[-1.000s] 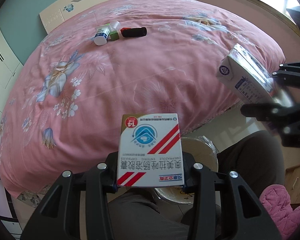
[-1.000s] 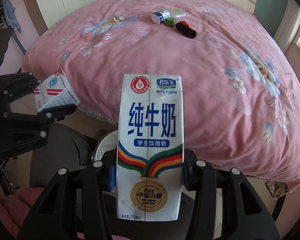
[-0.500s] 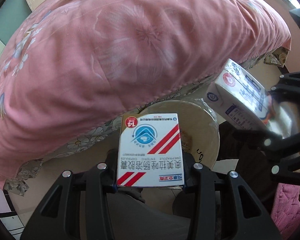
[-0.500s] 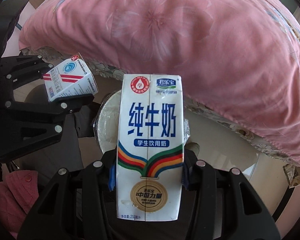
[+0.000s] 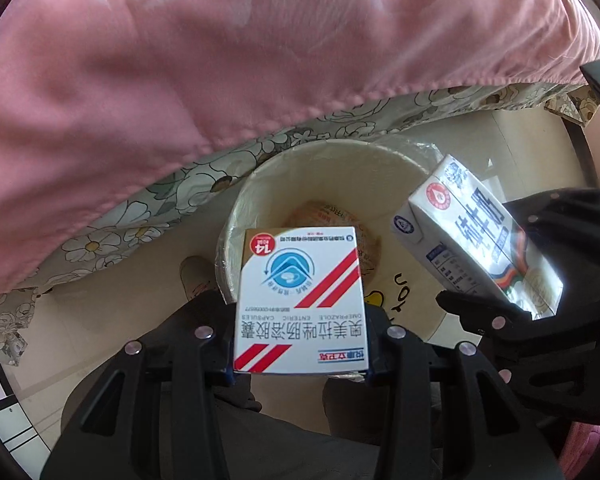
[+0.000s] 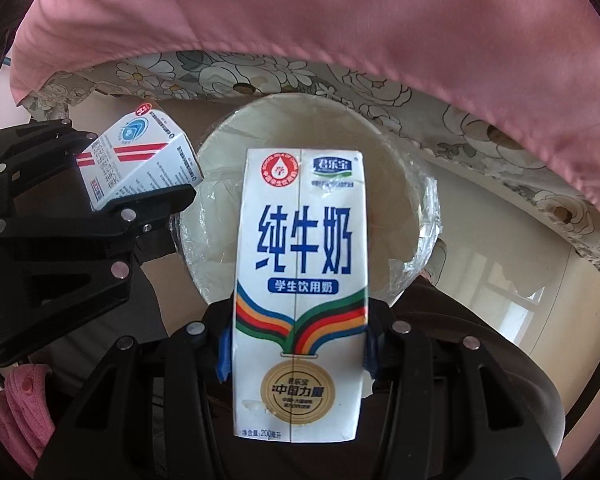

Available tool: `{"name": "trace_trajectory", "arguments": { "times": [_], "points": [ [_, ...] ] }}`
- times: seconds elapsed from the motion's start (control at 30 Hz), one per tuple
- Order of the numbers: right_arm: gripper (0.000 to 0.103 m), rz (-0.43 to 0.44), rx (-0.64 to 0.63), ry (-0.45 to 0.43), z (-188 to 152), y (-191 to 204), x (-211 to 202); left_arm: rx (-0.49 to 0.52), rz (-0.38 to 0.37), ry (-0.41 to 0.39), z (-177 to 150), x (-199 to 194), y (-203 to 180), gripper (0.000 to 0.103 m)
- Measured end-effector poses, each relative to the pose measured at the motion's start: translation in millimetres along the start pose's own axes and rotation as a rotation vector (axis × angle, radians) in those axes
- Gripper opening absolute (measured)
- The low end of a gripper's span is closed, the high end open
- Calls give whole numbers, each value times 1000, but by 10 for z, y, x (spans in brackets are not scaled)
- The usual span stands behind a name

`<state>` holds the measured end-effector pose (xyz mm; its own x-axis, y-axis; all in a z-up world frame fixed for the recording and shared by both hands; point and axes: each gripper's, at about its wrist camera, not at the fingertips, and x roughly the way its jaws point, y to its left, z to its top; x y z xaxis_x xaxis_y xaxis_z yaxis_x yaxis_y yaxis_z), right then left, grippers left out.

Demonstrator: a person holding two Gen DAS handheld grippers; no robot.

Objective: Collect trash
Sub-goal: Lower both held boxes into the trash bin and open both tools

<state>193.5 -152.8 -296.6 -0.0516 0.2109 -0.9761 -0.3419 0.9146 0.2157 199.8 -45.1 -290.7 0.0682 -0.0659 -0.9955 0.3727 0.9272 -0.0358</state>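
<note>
My left gripper (image 5: 300, 360) is shut on a white medicine box (image 5: 300, 300) with red stripes and a blue logo, and points down over a cream waste bin (image 5: 324, 160). My right gripper (image 6: 296, 360) is shut on a white milk carton (image 6: 300, 280) with blue lettering, also above the bin (image 6: 292, 120). An orange wrapper (image 5: 324, 212) lies at the bin's bottom. In the left wrist view the milk carton (image 5: 472, 240) hangs at the bin's right side. The right wrist view shows the medicine box (image 6: 136, 164) at the bin's left side, in the left gripper (image 6: 112, 192).
The pink bedspread (image 5: 220, 60) overhangs just beyond the bin, with a floral sheet (image 5: 140, 216) under its hem. A person's dark trouser legs (image 5: 228, 432) flank the bin. A pink slipper (image 6: 20, 412) lies on the pale floor (image 6: 500, 248).
Both grippers have sunk from above the bed to just over the bin, tipping downward. The bed top with its bottles has left view. Both boxes stay gripped.
</note>
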Motion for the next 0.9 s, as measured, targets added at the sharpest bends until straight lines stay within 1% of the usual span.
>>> {"name": "trace_trajectory", "arguments": {
  "times": [0.17,0.4,0.57,0.7,0.9],
  "points": [
    [49,21,44,47,50,5,297,-33,-20,49,34,261,21,45],
    [49,40,102,95,119,-20,636,-101,-93,103,93,583,124,45],
    [49,37,137,124,196,-39,927,-136,-122,136,141,803,123,45],
    [49,41,166,137,212,-128,1026,-145,-119,163,116,961,139,45],
    [49,31,169,159,232,-173,1192,-167,-152,197,122,1160,181,45]
  ]
}}
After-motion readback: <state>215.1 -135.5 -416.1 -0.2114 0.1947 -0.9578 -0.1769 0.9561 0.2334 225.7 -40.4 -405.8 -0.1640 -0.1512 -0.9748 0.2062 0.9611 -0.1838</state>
